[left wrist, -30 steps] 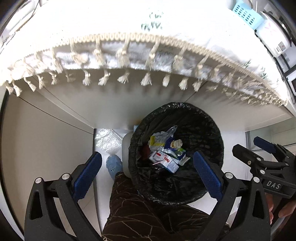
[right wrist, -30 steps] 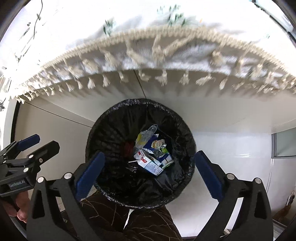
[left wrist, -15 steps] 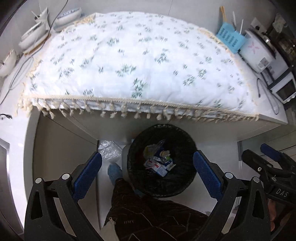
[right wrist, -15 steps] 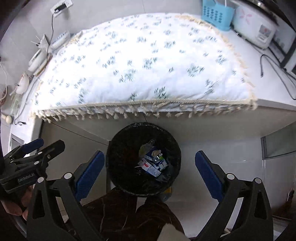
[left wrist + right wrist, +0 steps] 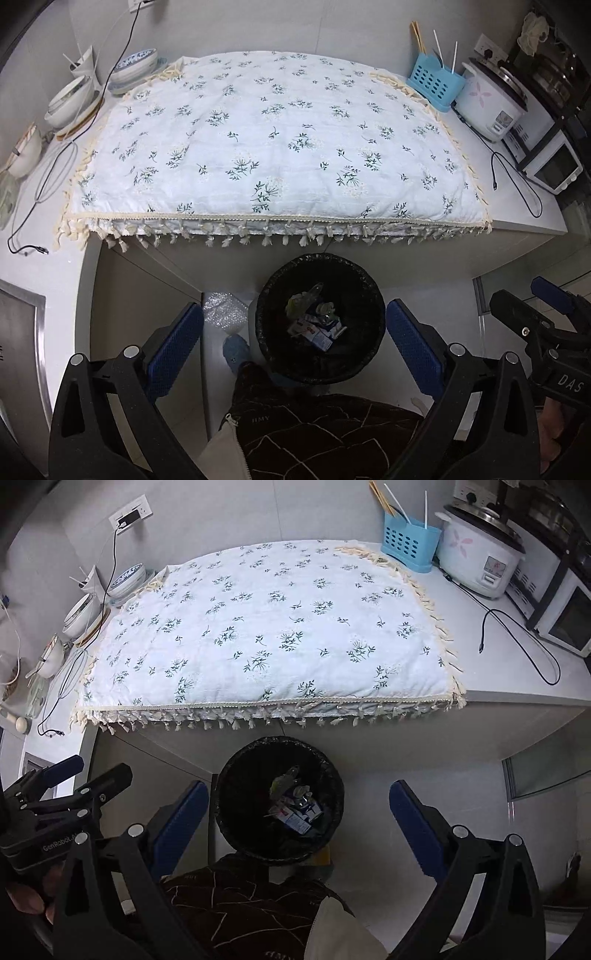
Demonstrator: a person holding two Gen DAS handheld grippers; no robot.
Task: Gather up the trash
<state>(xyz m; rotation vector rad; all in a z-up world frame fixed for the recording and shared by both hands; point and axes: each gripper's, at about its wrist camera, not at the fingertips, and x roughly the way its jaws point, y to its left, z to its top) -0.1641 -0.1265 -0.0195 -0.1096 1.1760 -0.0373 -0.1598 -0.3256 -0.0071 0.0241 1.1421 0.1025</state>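
Two grippers are in view, and we hold both above the floor, looking down at the bin. We note the left gripper with its blue pads spread wide and nothing between them; the right gripper is likewise spread wide and holds nothing. The bin, lined with a black bag, stands on the floor just in front of the counter, below the fringed edge of the flowered cloth. We see the trash lying inside the bin: small cartons, wrappers and a clear plastic piece, heaped near the middle. In the right wrist view the same trash sits between the pads in the frame but well below them. On the counter we record bowls at the left, and a blue basket beside a rice cooker at the right.
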